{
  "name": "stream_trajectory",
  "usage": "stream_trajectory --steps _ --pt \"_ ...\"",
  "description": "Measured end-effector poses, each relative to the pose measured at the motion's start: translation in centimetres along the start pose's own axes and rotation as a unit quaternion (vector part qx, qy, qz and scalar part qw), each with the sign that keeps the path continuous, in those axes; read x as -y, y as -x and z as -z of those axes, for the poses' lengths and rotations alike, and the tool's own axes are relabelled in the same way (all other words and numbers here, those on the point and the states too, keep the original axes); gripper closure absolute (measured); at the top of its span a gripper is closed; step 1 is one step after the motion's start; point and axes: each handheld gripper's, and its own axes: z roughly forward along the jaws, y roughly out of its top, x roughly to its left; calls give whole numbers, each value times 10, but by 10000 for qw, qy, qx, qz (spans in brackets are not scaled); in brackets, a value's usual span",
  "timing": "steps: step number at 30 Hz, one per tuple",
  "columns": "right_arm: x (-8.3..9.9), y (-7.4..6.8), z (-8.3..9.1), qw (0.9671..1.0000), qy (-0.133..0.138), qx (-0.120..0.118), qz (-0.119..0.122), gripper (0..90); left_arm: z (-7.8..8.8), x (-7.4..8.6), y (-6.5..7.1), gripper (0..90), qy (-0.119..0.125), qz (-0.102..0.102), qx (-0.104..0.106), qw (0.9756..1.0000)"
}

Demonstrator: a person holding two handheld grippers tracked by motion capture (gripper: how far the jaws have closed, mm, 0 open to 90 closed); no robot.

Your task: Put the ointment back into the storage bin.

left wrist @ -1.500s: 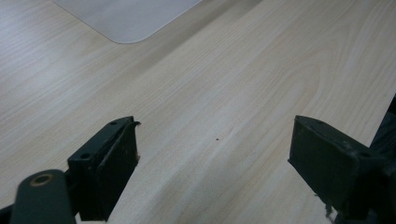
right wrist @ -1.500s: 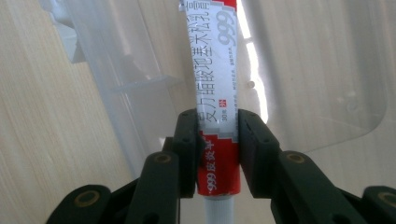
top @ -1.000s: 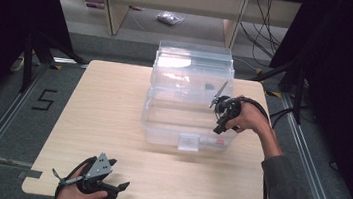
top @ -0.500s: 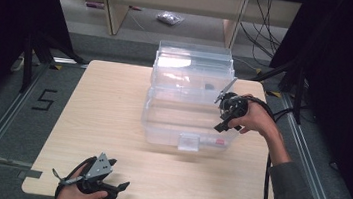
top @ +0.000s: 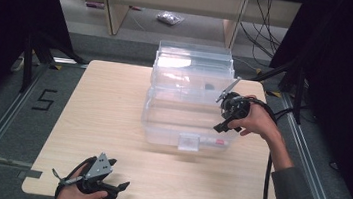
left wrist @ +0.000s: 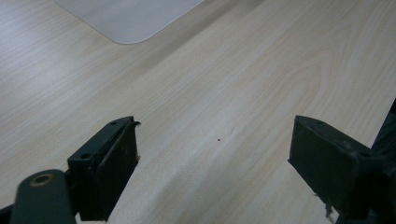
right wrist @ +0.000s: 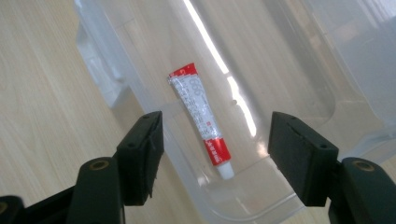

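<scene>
A clear plastic storage box stands open on the middle of the wooden table, its lid tipped back behind it. A small red-and-white tube lies on the box's floor near the front wall, also seen in the high view as a thin tube. My right gripper hovers over the box's right rim, open, its jaws spread either side of the tube below. My left gripper rests low at the table's front left, open, with bare wood between its jaws.
The table has free wood on its left half and along the front. A white latch sits on the box's front wall. Shelving and cables stand beyond the far edge. A floor marking "5" lies left of the table.
My right gripper has drifted slightly back and right over the box's right rim. The left gripper has stayed put.
</scene>
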Motion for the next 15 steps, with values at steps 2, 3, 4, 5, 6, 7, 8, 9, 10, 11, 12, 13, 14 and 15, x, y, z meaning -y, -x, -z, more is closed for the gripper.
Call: stream_trajectory --steps 2,3,4,5,6,7,8,9,10,11,12,13,14,15 --pt "2 1 -2 9999 124 -19 -36 339 1 0 -1 150 -81 -90 -11 9999" --pt "3 1 -3 9999 145 -16 -54 330 1 0 -1 150 -86 -110 -52 9999" --pt "4 0 -3 9998 148 -30 -126 324 1 0 -1 150 -82 -98 -34 9999" --pt "5 0 -4 9997 164 -15 -172 320 1 0 0 150 -16 -16 -11 10000" --pt "6 -1 -4 9997 190 19 -161 317 1 0 0 150 -12 -11 -29 10000" --pt "7 -1 -4 9996 220 12 -179 316 0 0 0 150 40 52 2 10000" --pt "7 -1 -4 9996 220 12 -179 316 0 0 0 150 40 52 2 10000" --pt "8 -4 -4 9994 264 -18 -215 306 0 0 0 150 29 49 -8 10000" --pt "9 -4 -4 9993 291 -19 -216 303 0 0 0 150 29 49 -8 10000" --pt "9 -5 -3 9993 300 15 -223 302 1 0 0 150 0 8 -44 10000" --pt "9 -6 -3 9992 308 38 -233 302 1 0 0 150 -8 -6 -50 10000" --pt "10 -7 -2 9991 347 27 -230 301 1 0 0 150 -19 -13 -57 10000" --pt "10 -7 -2 9991 347 27 -230 301 1 0 0 150 -19 -13 -57 10000" --pt "10 -8 -1 9988 426 25 -259 300 2 -1 0 150 -39 -32 -59 10000"
